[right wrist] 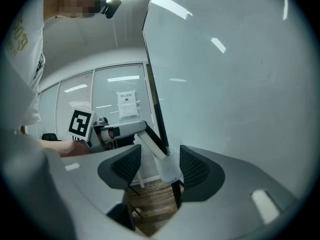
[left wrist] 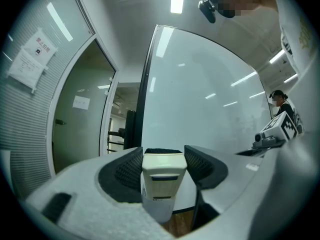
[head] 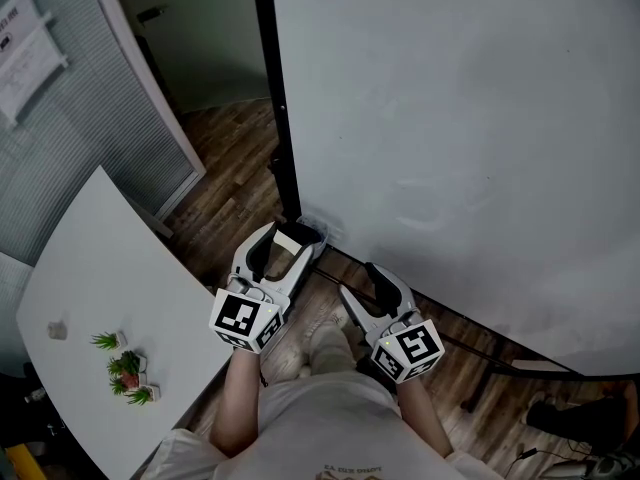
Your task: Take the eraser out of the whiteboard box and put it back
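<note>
Eraser (left wrist: 162, 173) clamped in the left gripper (head: 293, 238), pressed on both sides by the pads, dark felt edge at the far end, long axis seemingly along the jaws toward the whiteboard (head: 450, 118). Directly beneath it, the clear box (right wrist: 170, 170) at the board's lower left corner; cannot tell whether the eraser's lower end sits inside or just above. Right gripper (head: 360, 286) just to the right and nearer, jaws apart, empty, farther from the box than the left. Counted: one eraser, one box, two grippers.
</note>
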`<state>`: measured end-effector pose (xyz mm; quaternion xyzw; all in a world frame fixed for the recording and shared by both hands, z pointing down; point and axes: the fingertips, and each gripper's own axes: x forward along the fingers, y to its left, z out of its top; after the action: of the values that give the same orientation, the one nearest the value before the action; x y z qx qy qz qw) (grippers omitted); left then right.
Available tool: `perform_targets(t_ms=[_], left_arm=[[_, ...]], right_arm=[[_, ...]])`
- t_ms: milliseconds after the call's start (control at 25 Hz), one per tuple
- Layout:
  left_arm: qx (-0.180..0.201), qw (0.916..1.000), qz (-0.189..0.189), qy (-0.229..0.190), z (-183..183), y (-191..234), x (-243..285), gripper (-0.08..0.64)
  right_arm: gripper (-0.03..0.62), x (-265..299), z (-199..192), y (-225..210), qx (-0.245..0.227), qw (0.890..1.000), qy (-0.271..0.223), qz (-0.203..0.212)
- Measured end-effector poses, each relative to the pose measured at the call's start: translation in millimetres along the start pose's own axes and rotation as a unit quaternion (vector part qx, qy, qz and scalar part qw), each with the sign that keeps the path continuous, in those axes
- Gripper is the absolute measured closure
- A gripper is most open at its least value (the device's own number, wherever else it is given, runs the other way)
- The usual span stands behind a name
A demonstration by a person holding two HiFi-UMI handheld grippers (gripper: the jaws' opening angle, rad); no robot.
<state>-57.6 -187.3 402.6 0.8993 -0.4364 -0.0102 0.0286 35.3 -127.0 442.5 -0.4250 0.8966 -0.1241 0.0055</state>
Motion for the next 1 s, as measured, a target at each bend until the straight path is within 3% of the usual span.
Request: perform_targets(t_ms=[1000], left_arm=[[-0.021,0.9994,-0.007,0.025,-27,12,15,0.302]], right_arm=[[0.351,13,-14,-11,0.011,1.000,0.020,-0.008]])
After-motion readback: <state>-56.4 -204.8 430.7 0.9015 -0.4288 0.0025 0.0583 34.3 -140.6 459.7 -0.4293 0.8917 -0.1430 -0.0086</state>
